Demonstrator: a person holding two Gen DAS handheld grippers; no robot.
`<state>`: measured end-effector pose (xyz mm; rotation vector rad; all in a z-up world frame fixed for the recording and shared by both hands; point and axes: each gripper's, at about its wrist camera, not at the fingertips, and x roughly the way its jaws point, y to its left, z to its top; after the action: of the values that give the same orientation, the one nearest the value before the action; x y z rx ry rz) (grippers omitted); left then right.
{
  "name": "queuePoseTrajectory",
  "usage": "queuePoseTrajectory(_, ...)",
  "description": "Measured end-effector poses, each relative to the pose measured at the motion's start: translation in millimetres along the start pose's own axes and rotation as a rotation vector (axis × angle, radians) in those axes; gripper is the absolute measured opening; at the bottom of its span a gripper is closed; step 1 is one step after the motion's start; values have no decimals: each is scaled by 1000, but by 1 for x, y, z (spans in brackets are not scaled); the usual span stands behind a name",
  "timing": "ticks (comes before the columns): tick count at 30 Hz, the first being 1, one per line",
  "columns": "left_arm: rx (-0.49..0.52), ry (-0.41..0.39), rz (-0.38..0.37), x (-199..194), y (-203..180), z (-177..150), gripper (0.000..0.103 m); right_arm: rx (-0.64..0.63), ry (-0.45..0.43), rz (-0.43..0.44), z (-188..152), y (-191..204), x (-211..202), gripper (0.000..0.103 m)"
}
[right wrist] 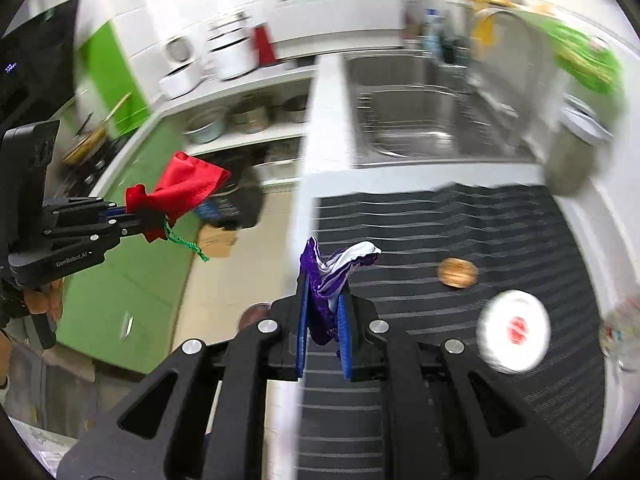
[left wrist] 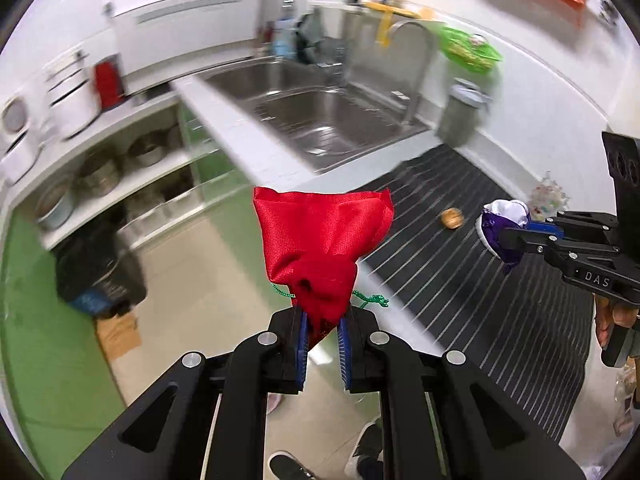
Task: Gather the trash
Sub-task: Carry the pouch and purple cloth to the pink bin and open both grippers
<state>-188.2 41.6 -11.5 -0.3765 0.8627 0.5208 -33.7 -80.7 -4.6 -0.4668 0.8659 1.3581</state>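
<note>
Between left claw (left wrist: 323, 322) pads, red pouch (left wrist: 324, 236); in right claw (right wrist: 323, 320), purple wrapper (right wrist: 332, 280).

A white counter (right wrist: 320, 128) is carrying a steel sink (right wrist: 416, 120) and a dark striped mat (right wrist: 500, 232). On the mat, a small brown round piece (right wrist: 457, 273) is lying, with a white round lid (right wrist: 514, 332) sitting near it at five o'clock.

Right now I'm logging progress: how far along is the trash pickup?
Done: nothing visibly binned yet. In hand: left tongs grip a red drawstring pouch; right tongs grip a purple-and-white wrapper. Left: a brown round piece and a white lid on the striped mat.
</note>
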Motion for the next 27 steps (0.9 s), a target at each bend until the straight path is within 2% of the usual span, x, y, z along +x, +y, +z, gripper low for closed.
queuePoseTrajectory(7, -58, 36, 47, -15, 75, -51, 12, -47, 59, 58, 3, 81, 61, 12)
queuePoseTrajectory(13, -89, 83, 37, 9, 121, -81, 12, -52, 114, 81, -1, 123, 122, 12)
queuePoseTrajectory(18, -120, 116, 28, 67, 151, -121, 12, -71, 160, 94, -26, 134, 202, 12)
queuePoseTrajectory(27, -179, 159, 20, 218, 197, -223, 12, -72, 209, 91, -99, 115, 348, 12)
